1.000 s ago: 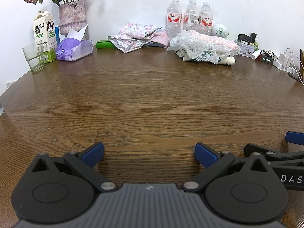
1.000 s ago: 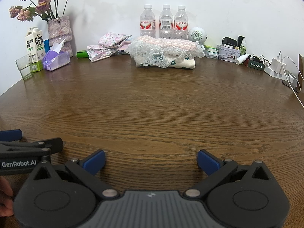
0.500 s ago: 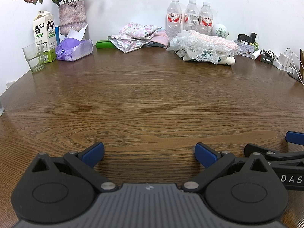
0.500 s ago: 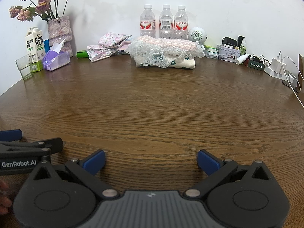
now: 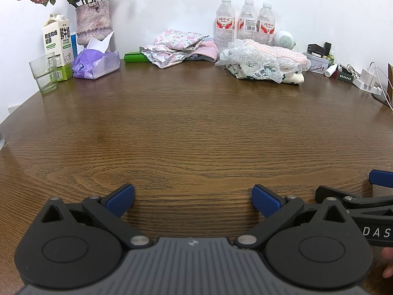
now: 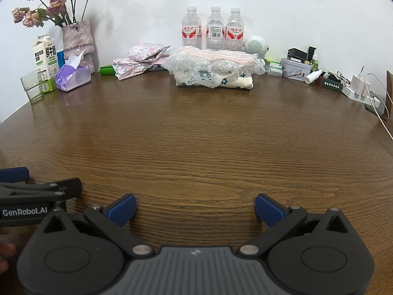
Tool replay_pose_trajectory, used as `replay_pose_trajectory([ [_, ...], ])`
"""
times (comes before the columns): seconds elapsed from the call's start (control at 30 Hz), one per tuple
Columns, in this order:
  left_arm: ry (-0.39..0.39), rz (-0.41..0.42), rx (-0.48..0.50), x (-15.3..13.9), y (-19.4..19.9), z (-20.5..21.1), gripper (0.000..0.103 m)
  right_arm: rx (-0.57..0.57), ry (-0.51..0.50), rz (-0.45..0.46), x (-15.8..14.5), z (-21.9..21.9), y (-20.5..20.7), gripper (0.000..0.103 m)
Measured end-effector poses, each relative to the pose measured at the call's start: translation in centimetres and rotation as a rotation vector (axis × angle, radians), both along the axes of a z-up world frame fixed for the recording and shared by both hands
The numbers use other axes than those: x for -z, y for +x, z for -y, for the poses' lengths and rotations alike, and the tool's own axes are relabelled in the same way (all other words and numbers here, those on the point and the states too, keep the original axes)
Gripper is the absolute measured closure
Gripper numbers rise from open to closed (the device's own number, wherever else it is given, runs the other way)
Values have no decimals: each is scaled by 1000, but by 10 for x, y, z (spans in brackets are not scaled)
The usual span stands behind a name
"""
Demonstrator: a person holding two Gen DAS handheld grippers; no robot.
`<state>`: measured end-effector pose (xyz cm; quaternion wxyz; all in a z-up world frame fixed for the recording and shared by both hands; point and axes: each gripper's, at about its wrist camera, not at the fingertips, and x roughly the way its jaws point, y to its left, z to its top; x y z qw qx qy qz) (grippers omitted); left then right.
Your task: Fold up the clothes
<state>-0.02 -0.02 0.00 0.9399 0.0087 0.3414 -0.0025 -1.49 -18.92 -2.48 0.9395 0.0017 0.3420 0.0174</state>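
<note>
Brown wooden table (image 5: 196, 127): two clothes piles at the far edge, a lace-trimmed stack (image 6: 213, 70) and crumpled floral garments (image 6: 141, 60), before three water bottles (image 6: 213, 28). Left gripper (image 5: 192, 198) and right gripper (image 6: 195, 207) gape empty.

On the surface (image 6: 196, 132) stand three water bottles (image 6: 213, 28) in a row at 12 o'clock, with two heaps of clothes in front of them: one floral heap (image 6: 140, 60) toward 11 o'clock and one lace-topped folded pile (image 6: 212, 70) at 12. Toward 10 o'clock there are one vase of dried roses (image 6: 78, 41), one milk carton (image 6: 45, 61), one drinking glass (image 6: 32, 88) and one purple tissue pack (image 6: 73, 76). Two hand-held grippers are in view, the left hand-held gripper (image 5: 192, 200) and the right hand-held gripper (image 6: 195, 209), each with two blue-tipped fingers spread apart.
</note>
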Motion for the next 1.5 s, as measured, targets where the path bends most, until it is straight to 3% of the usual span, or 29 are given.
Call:
replay_pose_trajectory([
  [1.5,0,0,9,-3,0,0,0,0,-1,0,1,0,0,0],
])
